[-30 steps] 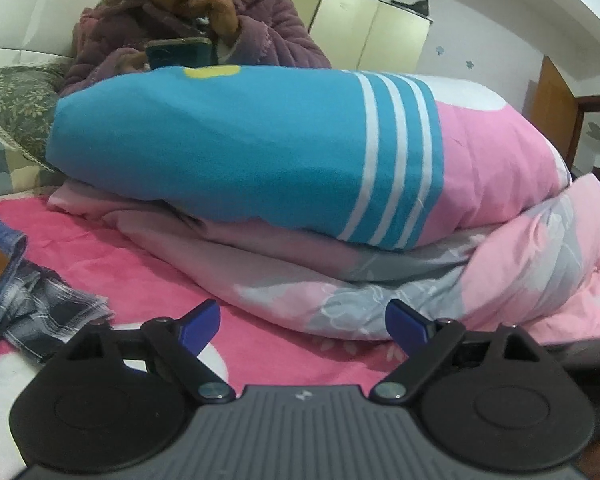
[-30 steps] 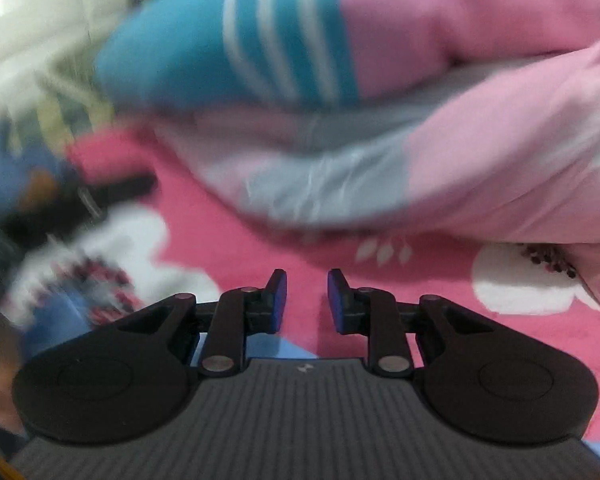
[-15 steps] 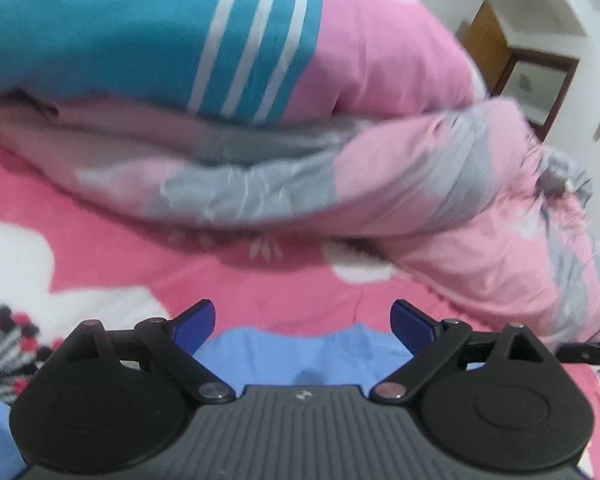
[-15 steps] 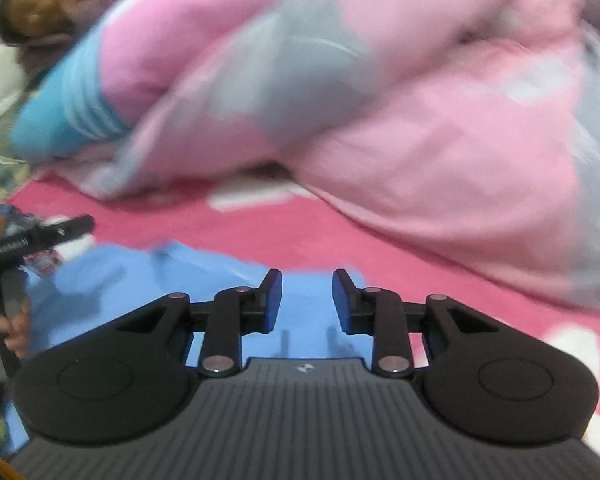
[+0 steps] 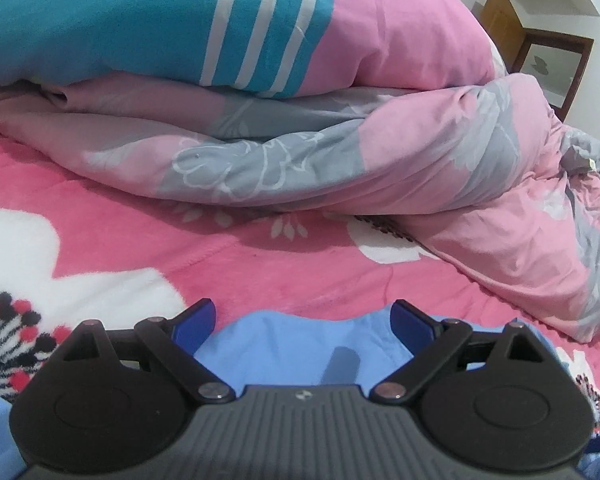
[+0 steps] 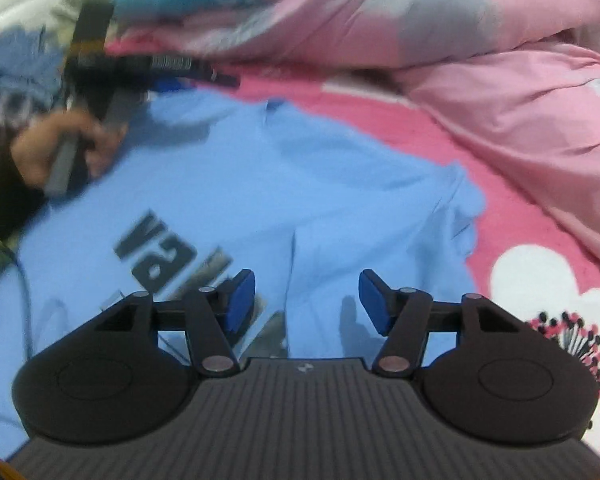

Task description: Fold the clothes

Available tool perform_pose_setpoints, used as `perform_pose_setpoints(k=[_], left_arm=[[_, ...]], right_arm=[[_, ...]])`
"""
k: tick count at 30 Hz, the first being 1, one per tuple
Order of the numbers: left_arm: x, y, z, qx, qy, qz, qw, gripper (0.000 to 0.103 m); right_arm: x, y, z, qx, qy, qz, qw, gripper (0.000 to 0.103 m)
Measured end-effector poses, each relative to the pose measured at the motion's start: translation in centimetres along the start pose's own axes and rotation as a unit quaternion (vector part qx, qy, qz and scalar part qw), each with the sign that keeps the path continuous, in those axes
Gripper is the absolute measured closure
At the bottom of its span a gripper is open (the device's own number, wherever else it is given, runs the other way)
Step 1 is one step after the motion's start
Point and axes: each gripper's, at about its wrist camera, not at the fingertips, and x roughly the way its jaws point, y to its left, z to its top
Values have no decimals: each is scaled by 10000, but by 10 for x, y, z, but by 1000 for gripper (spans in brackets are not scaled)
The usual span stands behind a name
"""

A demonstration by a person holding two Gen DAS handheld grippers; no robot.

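Now both grippers — left gripper (image 5: 302,316) apart, right gripper (image 6: 307,300) opening — hover over the flat blue shirt (image 6: 300,168).

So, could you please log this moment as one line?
task: fold clothes | left gripper: open | right gripper: jaws opening, empty | blue T-shirt: flat on blanket

A home bedroom: bed with pink floral blanket (image 5: 140,248) and piled duvets (image 5: 340,152)

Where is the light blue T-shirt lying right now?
In the right wrist view, the light blue T-shirt lies spread on the pink flowered blanket, left of the pink-and-grey quilt.
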Motion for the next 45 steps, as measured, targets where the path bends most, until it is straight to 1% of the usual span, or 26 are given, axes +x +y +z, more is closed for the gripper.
perform_pose_setpoints(k=[1,3,5,8,11,15,20,22,23,24,25,26,27,29,30,32,33,34,36,37,39,40,41,42,44,45], left_arm=[[0,1,0,-34,-7,-19,10000,8],[0,3,0,-99,-15,-58,9999,8],[0,6,0,-164,-21,-96,9998,8],[0,7,0,-216,-26,-132,9997,8],[0,7,0,-223,-26,-134,9997,8],[0,7,-1,-198,-27,-119,9997,8],[0,7,0,-172,-30,-123,9998,8],[0,7,0,-177,-32,-124,9998,8],[0,7,0,-183,-34,-125,9997,8],[1,8,0,-185,-35,-123,9997,8],[1,7,0,-179,-35,-116,9998,8],[1,7,0,-173,-36,-109,9998,8],[1,7,-1,-162,-36,-100,9998,8],[1,6,-1,-132,-35,-84,9999,8],[1,6,-1,-118,-34,-77,9999,8],[1,6,-1,-91,-33,-64,9999,8],[1,5,-2,-77,-32,-58,9999,8],[1,5,-2,-67,-33,-54,10000,8],[2,5,-2,-49,-39,-54,10000,8],[2,5,-3,-35,-40,-52,10000,8],[2,6,-3,-37,-41,-62,10000,8],[2,6,-3,-46,-43,-69,10000,8],[2,6,-3,-53,-44,-72,9999,8],[2,6,-3,-55,-45,-72,9999,8],[3,7,-3,-45,-42,-70,10000,8],[3,7,-3,-37,-40,-66,10000,8]], right_arm=[[4,-3,-2,100,56,-51,9999,50],[12,-9,-7,301,168,-152,9993,82],[8,-19,-11,559,47,-278,9980,98],[-12,-42,-18,1133,-385,-523,9914,98],[-40,-80,-30,1799,-781,-980,9757,98],[-72,-139,-53,2684,-1145,-1674,9417,98],[-77,-199,-90,3677,-1181,-2322,8927,94],[-71,-211,-101,3822,-1234,-2539,8799,85],[-70,-215,-104,3867,-1275,-2663,8736,74],[-72,-217,-105,3910,-1365,-2793,8663,70],[-76,-217,-106,3924,-1492,-2904,8599,70],[-80,-213,-103,3876,-1630,-2949,8581,70],[-83,-205,-95,3755,-1722,-2825,8658,70],[-86,-188,-76,3433,-1792,-2317,8924,70],[-83,-178,-64,3242,-1712,-1972,9092,70],[-65,-156,-34,2786,-1276,-1127,9452,71],[-51,-142,-20,2547,-1016,-840,9580,71],[-35,-134,-11,2384,-754,-708,9657,71],[-1,-127,0,2238,-235,-633,9723,73],[13,-128,4,2231,-102,-624,9727,74],[35,-143,4,2362,-103,-668,9693,76],[39,-152,7,2532,-135,-645,9652,77],[36,-160,10,2751,-211,-622,9592,81],[33,-163,13,2820,-292,-716,9563,84],[24,-158,18,2642,-328,-1098,9576,84],[19,-154,21,2527,-327,-1298,9582,81]])
